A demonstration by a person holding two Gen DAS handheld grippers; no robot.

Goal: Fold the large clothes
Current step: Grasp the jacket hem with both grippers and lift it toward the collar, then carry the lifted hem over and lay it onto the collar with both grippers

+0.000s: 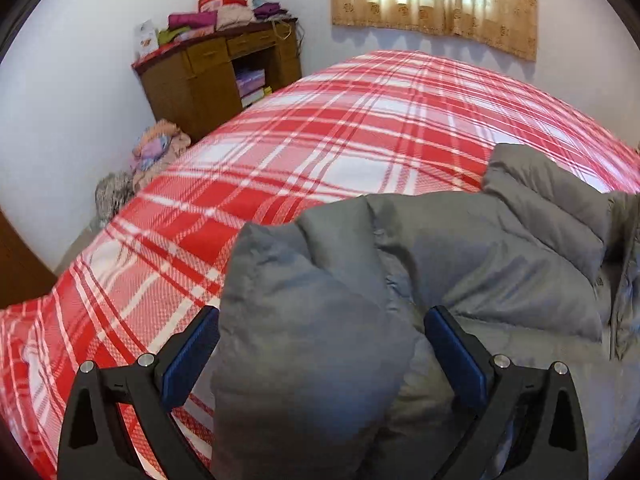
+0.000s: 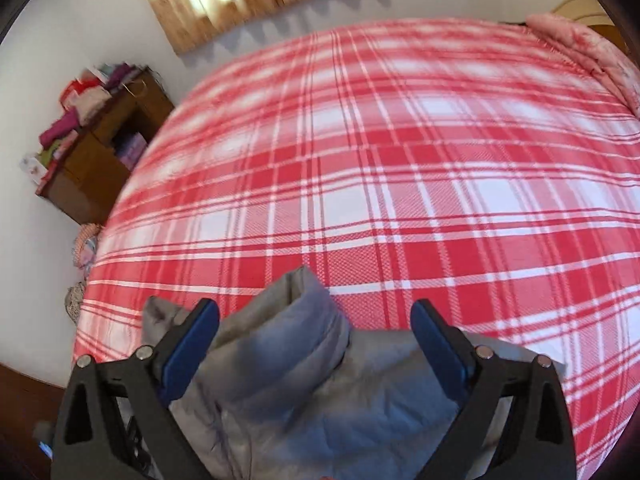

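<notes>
While both sets of jaws stand wide open, nothing is actually gripped; the grey puffer jacket (image 1: 460,264) lies bunched at the near edge of the plaid bed (image 1: 320,128), one puffy fold bulging between the left gripper (image 1: 322,344) fingers, another between those of the right gripper (image 2: 316,336); closing on such slippery padding risks pinching only a thin layer, which could slide free; beyond the jacket the bedspread stretches flat and open toward the far wall.
</notes>
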